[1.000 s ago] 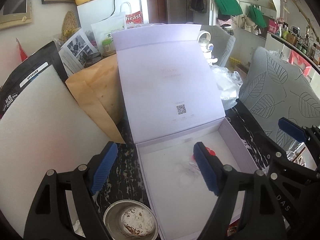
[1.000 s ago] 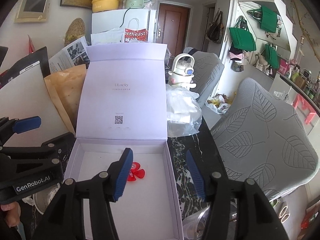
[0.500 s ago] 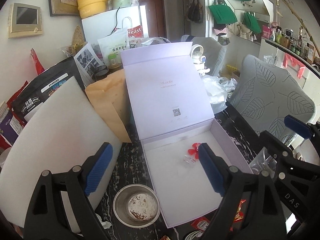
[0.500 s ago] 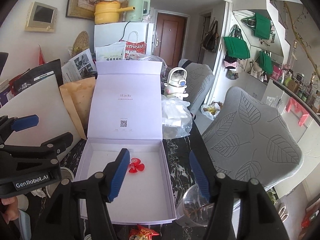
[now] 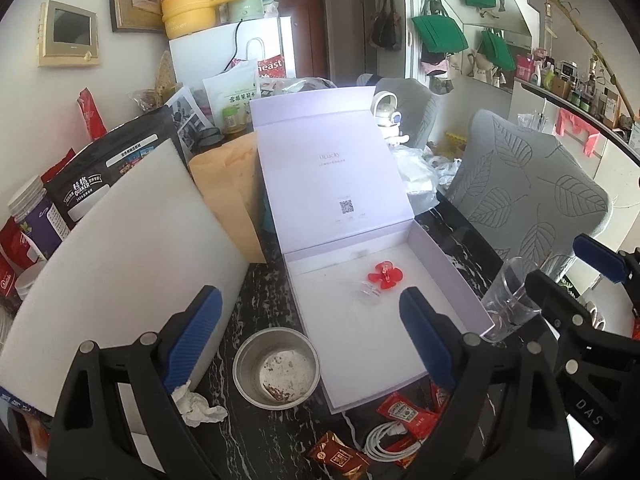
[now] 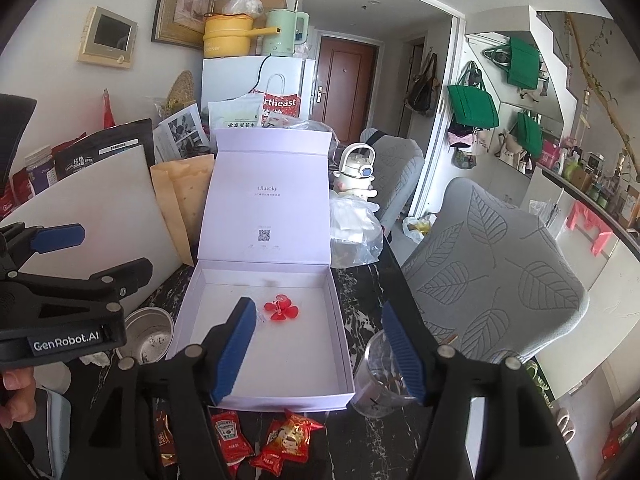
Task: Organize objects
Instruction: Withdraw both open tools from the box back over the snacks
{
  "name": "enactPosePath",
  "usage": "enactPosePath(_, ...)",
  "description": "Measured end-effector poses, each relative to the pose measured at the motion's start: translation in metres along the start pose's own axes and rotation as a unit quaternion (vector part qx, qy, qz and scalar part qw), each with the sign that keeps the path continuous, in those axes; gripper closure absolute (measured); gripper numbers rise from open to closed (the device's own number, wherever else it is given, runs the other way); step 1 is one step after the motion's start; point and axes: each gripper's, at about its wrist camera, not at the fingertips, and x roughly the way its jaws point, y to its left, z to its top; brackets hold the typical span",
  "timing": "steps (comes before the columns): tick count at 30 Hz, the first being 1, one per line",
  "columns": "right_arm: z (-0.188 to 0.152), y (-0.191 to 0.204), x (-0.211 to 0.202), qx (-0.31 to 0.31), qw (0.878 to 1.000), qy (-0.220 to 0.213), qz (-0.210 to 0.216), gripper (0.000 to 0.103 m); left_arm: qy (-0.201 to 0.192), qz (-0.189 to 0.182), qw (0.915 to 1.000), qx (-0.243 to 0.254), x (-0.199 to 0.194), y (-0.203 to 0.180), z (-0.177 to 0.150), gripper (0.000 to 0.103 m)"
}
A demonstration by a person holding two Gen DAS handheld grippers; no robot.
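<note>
Steel: one bowl (image 5: 277, 368) sits between the wide-spread left gripper (image 5: 308, 332) fingers. One lilac box (image 6: 340, 344), lid up, holds one red flower-shaped piece (image 6: 281, 309) ahead of the released right gripper (image 6: 320, 350); one clear cup (image 6: 376, 380) stands by its right finger.

A lived-in home dining area: a white fridge (image 6: 256, 80) carrying a yellow cooking pot (image 6: 228, 38) and pale green electric kettle (image 6: 282, 32), grey leaf-patterned chairs (image 6: 492, 280) at a cluttered black marble table (image 6: 360, 292), green tote bags (image 6: 472, 106) hanging near the brown entrance door (image 6: 344, 88).
</note>
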Motion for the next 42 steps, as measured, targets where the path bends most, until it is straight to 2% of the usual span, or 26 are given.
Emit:
enactPosePath(18,-0.053,0.019,-0.036,-0.001,1.0,0.009,0.009,0.036,0.019,-0.016,0.9997,0.003,-0.025,0.001,-0.055,0.011)
enactPosePath(24,-0.073,0.026,-0.037,0.0,0.999,0.024,0.02,0.036,0.03,-0.019,0.9994,0.002,-0.026,0.004,-0.075,0.011)
enactPosePath(42,-0.133,0.036,-0.026,0.022,0.995,0.072,0.067,0.036,0.086,-0.043,0.9944,0.043,-0.008,-0.01,-0.125,0.011)
